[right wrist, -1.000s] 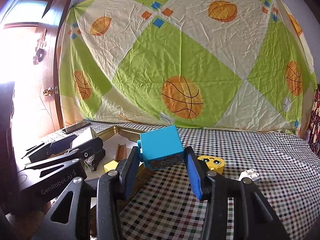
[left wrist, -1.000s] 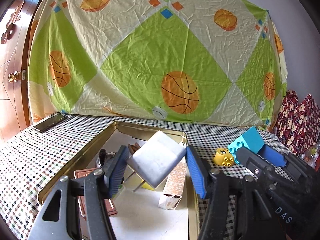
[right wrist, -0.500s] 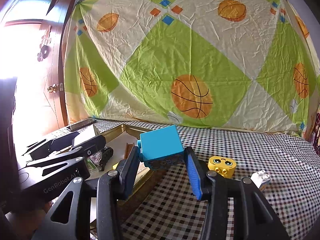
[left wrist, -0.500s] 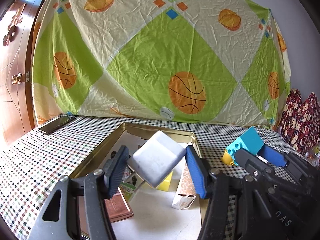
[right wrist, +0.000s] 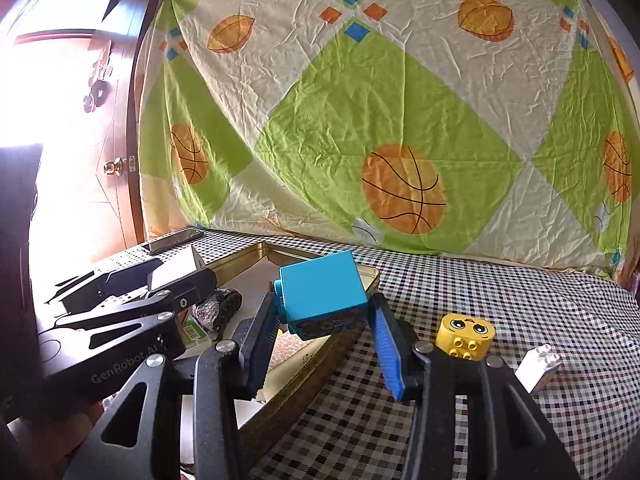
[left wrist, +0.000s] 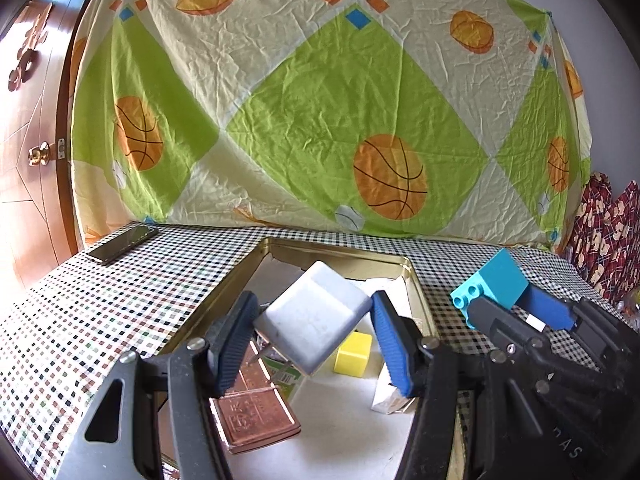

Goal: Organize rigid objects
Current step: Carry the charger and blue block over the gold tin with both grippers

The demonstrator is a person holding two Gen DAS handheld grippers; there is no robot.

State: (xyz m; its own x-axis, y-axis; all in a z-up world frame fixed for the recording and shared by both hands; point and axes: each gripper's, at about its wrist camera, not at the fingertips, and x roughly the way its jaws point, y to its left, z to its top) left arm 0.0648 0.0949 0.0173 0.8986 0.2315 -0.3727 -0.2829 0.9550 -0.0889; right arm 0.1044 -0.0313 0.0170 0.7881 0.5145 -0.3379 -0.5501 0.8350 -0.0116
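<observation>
Checked table [left wrist: 120, 304], gold tray [left wrist: 412, 276] in the middle. My left gripper [left wrist: 314, 340] jaws pinch a grey box [left wrist: 312, 320] above it; right gripper [right wrist: 324, 332] jaws pinch a blue block [right wrist: 322, 288] at its right rim.

White box [left wrist: 314, 322] and teal block [right wrist: 322, 294] held tilted

We see our right gripper [right wrist: 326, 326] clamped on a blue block [right wrist: 322, 292], held tilted above the near rim of a gold tray [right wrist: 308, 376]. Our left gripper [right wrist: 176, 276] reaches over the tray at left, holding something pale. On the checked cloth [right wrist: 500, 292] to the right sit a yellow block [right wrist: 466, 334] with a face and a white block [right wrist: 538, 366], apart.
</observation>
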